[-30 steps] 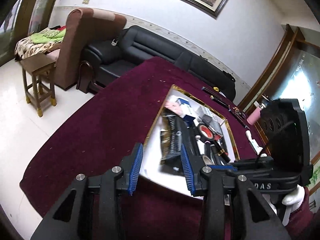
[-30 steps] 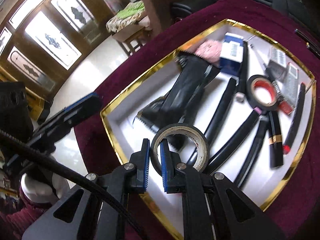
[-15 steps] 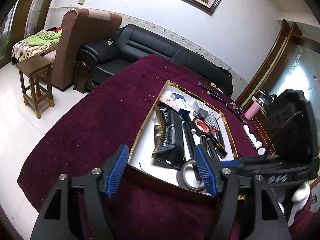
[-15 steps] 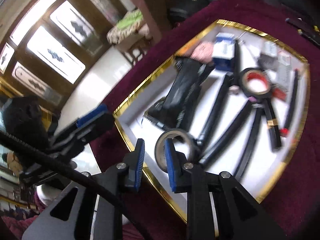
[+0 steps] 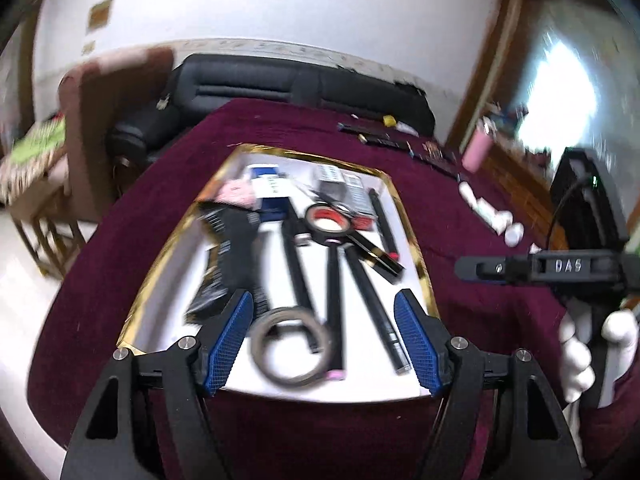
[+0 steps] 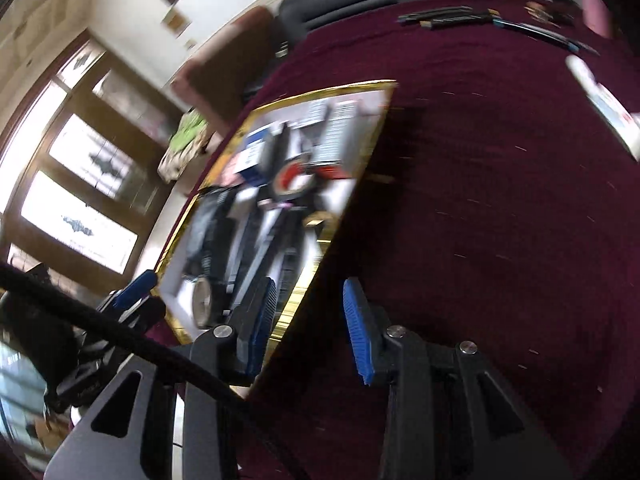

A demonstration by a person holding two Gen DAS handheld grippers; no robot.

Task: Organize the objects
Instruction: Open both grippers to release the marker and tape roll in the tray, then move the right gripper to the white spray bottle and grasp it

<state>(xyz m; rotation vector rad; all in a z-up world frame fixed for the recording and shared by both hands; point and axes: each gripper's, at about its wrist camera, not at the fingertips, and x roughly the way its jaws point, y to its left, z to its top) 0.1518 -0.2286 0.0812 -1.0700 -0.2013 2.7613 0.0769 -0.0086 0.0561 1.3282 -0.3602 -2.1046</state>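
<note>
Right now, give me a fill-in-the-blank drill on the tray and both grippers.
1. The grey tape roll lies inside the gold-rimmed ___.
2. The left gripper is ___, nothing pressed between its pads.
3. The red-cored tape roll lies ___ from the grippers than the grey one.
4. The right gripper hovers over the ___ tablecloth.

Missing: tray; open; farther; maroon

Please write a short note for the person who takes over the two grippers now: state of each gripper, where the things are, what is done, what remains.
Left gripper: jaws just opened, nothing held, above the near end of the tray.
Right gripper: jaws just opened, empty, beside the tray's right rim over the cloth.
Done: grey tape roll lies in the tray, with red tape roll, pens and boxes.
Left: pens and white tubes on the cloth.
</note>
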